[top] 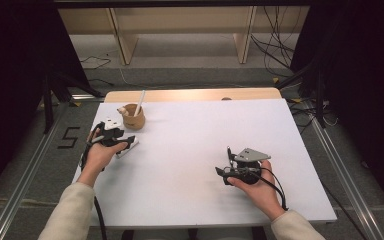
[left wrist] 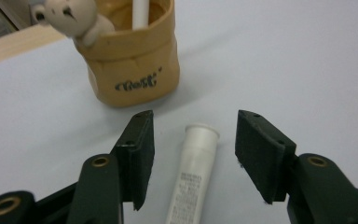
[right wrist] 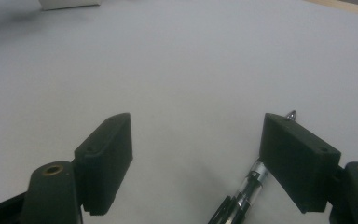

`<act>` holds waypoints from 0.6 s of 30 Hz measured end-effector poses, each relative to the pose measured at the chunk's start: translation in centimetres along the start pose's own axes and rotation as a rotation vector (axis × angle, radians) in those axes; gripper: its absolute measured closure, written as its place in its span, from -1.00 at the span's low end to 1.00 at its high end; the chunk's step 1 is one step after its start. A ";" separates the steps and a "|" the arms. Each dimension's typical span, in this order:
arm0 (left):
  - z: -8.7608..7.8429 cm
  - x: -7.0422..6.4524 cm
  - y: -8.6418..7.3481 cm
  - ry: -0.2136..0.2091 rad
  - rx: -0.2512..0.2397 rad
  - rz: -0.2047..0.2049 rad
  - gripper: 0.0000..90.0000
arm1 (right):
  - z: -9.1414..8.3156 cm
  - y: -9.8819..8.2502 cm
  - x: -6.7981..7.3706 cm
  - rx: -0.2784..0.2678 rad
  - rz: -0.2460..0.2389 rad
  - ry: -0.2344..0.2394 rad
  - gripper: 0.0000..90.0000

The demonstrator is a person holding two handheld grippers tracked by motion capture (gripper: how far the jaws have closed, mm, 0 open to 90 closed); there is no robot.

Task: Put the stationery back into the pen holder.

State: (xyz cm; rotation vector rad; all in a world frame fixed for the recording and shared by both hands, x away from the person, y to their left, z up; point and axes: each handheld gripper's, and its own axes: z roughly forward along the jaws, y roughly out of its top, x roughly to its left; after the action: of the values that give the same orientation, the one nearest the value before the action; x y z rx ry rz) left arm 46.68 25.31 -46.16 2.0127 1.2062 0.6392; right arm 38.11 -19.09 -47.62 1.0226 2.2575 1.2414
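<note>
A tan cup (top: 134,118) (left wrist: 133,60) with a small bear figure (left wrist: 70,18) on its rim and a white stick (left wrist: 140,13) inside stands at the board's far left. Just in front of it a white tube (top: 128,146) (left wrist: 193,177) lies flat on the board. My left gripper (top: 121,141) (left wrist: 194,120) is open, its jaws on either side of the tube without touching it. My right gripper (top: 223,164) (right wrist: 196,119) is open at the near right. A dark pen with a metal tip (top: 228,151) (right wrist: 242,196) lies beside its right jaw, partly hidden behind it.
The white board (top: 190,145) covers a wooden table whose far edge (top: 190,94) shows behind it. Beyond it are the floor, loose cables (top: 275,50) and a wooden frame's legs (top: 125,45). Dark stands flank the table on both sides.
</note>
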 end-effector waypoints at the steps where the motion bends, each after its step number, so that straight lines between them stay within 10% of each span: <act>1: 0.1 0.1 -0.3 0.002 0.004 0.000 0.08 | 0.0 0.0 0.0 0.000 0.000 0.000 -0.43; 18: 1.3 0.5 -2.5 -0.017 0.081 0.000 0.22 | 0.0 0.0 0.0 0.002 -0.005 0.003 -0.42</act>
State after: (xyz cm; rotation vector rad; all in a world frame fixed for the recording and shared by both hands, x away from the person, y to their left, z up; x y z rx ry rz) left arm 46.42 26.23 -48.87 2.0808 1.2403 0.5797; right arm 38.12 -19.11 -47.61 1.0154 2.2631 1.2397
